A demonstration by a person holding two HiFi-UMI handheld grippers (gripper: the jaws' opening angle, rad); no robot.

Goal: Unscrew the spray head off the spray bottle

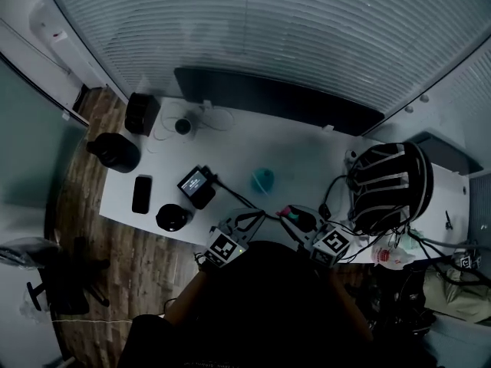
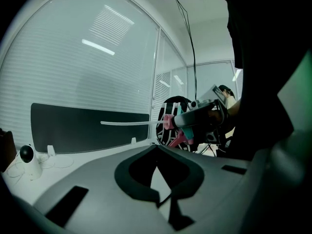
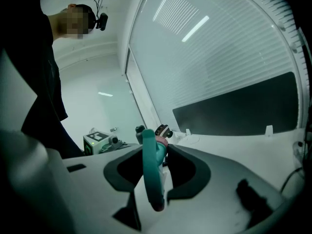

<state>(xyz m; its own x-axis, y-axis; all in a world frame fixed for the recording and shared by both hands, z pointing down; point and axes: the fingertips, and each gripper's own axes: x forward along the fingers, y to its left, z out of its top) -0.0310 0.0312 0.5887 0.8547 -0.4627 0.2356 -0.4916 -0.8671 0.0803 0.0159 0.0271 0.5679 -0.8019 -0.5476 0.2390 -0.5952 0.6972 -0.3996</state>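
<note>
The right hand-held gripper clamps the teal spray head, already off the bottle, which stands on the surface. The left hand-held gripper is closed and empty. The exposed dip tube could snag or drip.

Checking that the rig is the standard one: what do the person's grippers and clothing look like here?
Both the left gripper and right gripper have pale grey bodies edged in black around the jaws. The left cube and right cube are white with black square markers; the left one shows a small green light. The person wears a black top.
</note>
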